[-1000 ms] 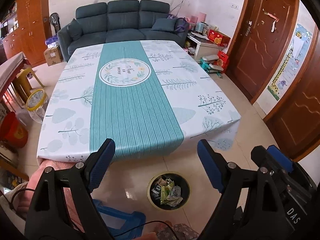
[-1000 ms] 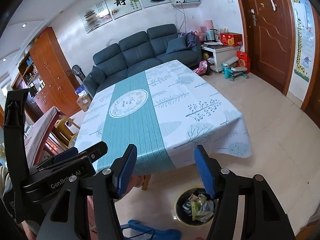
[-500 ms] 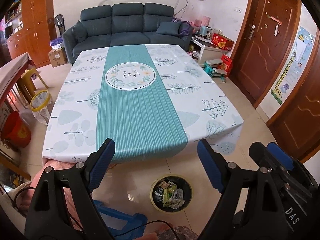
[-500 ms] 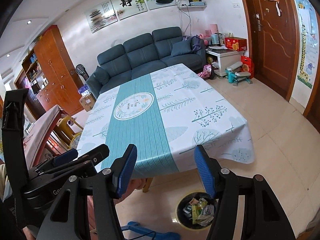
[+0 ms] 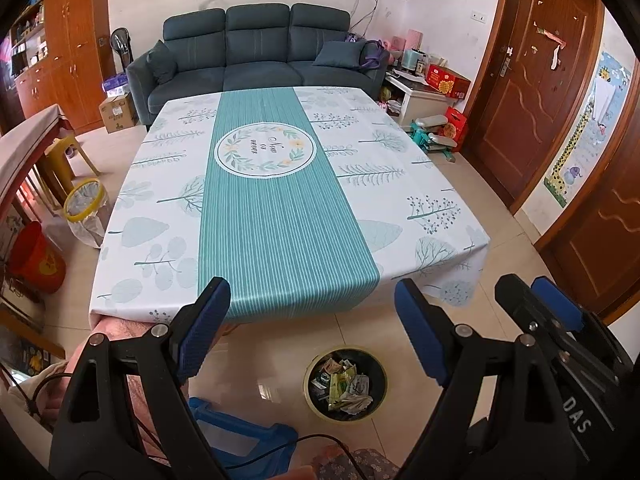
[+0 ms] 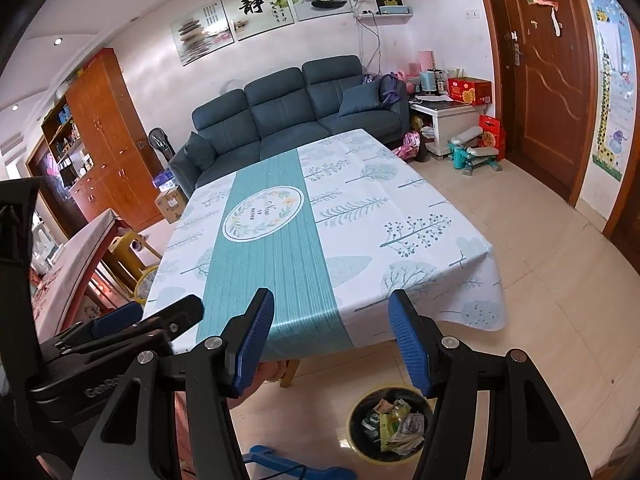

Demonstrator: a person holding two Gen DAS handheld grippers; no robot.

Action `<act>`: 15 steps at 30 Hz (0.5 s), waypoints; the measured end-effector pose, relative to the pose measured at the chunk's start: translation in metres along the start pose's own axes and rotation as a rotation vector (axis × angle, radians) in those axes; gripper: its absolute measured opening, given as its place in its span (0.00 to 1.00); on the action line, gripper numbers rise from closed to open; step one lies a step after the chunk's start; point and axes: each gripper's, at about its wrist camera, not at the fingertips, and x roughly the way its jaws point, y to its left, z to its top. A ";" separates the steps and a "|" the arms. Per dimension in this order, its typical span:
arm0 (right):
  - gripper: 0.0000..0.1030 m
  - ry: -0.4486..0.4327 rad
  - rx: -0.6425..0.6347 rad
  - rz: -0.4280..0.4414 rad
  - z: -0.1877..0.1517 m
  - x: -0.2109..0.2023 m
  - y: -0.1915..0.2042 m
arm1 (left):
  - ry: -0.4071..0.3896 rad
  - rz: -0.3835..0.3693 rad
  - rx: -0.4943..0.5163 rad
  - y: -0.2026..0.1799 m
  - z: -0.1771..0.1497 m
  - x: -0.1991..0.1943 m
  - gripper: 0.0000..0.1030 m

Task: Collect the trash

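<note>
A round black trash bin (image 5: 345, 383) stands on the tiled floor below the table's near edge, holding several crumpled wrappers and packets (image 5: 347, 385). The same bin (image 6: 390, 424) shows low in the right wrist view. My left gripper (image 5: 312, 304) is open over the table's near edge, nothing between its blue pads. My right gripper (image 6: 331, 312) is open too, its jaws empty. The right gripper's body (image 5: 560, 344) sits at the right of the left wrist view. The table (image 5: 280, 208) wears a white and teal leaf-print cloth with no trash showing on it.
A blue plastic stool (image 5: 240, 436) stands by the bin, near a person's knee (image 5: 120, 344). A dark blue sofa (image 5: 256, 56) sits behind the table. A yellow-rimmed bin (image 5: 86, 208) and a red bucket (image 5: 38, 260) stand at the left, wooden doors (image 5: 532, 80) at the right.
Both views have tilted up a little: the table, sofa and bin sit lower in the frames now. Neither gripper's jaws have changed.
</note>
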 end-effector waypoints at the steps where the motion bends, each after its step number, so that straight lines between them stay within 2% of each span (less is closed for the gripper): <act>1: 0.59 0.000 0.004 0.000 0.000 0.001 -0.002 | 0.001 -0.001 -0.002 0.001 -0.001 -0.001 0.80; 15: 0.59 0.004 0.005 0.001 -0.001 0.007 -0.005 | -0.002 -0.002 0.001 0.000 -0.001 -0.005 0.80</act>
